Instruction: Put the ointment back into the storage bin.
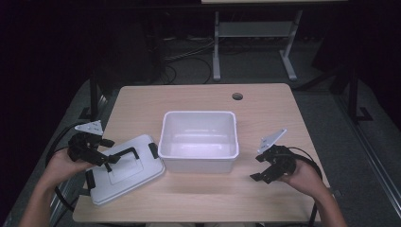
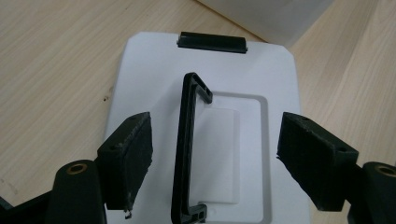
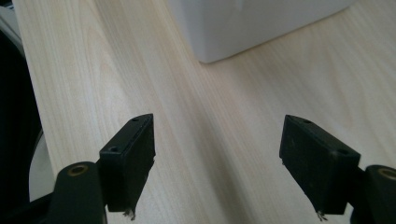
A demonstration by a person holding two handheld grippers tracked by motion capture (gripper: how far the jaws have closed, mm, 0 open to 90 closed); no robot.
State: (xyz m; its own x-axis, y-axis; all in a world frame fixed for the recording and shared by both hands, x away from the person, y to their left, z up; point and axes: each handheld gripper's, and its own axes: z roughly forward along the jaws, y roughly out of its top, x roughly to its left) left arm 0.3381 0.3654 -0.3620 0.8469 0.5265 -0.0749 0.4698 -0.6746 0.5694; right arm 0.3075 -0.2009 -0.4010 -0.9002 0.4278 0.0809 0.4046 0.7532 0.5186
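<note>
While my left gripper [image 1: 108,152] hangs at the lower left of the high view with its jaws spread wide, the white lid [image 1: 124,169] lies flat on the table [image 1: 265,101] under it, askew, one corner just beside the bin. Looking along the left gripper [image 2: 215,156], I see the lid's black handle [image 2: 189,149] standing up between the pads, touching neither. I judge this to be the reach for the lid: the next move calls for sinking a little, centring the handle bar, which sits nearer the left pad, then closing on it before lifting. At the middle of the frame the white bin [image 1: 198,140] sits open and empty. At lower right my right gripper [image 1: 263,174] hovers over bare wood, jaws apart, holding nothing, the bin's corner [image 3: 219,32] ahead.
</note>
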